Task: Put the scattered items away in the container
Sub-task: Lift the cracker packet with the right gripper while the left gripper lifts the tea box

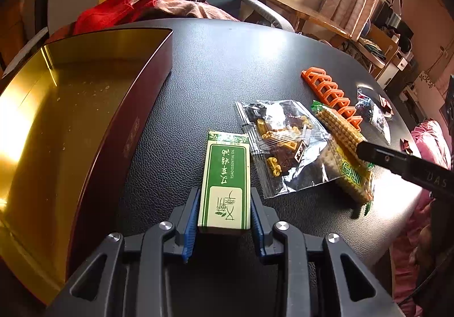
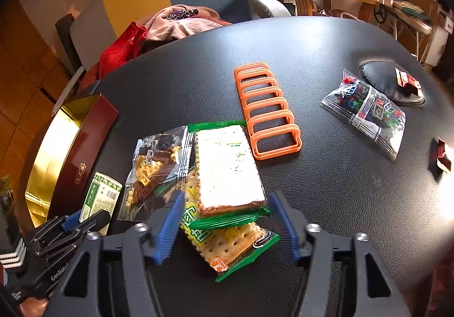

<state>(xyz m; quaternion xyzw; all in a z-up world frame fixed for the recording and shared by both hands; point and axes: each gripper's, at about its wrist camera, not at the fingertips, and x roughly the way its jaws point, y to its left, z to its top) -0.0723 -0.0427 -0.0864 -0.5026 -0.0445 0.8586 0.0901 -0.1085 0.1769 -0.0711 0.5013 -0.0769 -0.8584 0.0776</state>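
Note:
My left gripper is shut on a green and white essential oil box resting on the black table; the box also shows in the right wrist view. The gold-lined dark red container stands open just left of it. My right gripper is open, its blue pads on either side of two stacked cracker packets. A clear bag of yellow and brown bricks lies left of the crackers. An orange rack and a bag of coloured bricks lie farther back.
A black mouse pad with a small red wrapper sits at the far right, and another red wrapper lies near the right edge. A chair with red and pink cloths stands behind the table.

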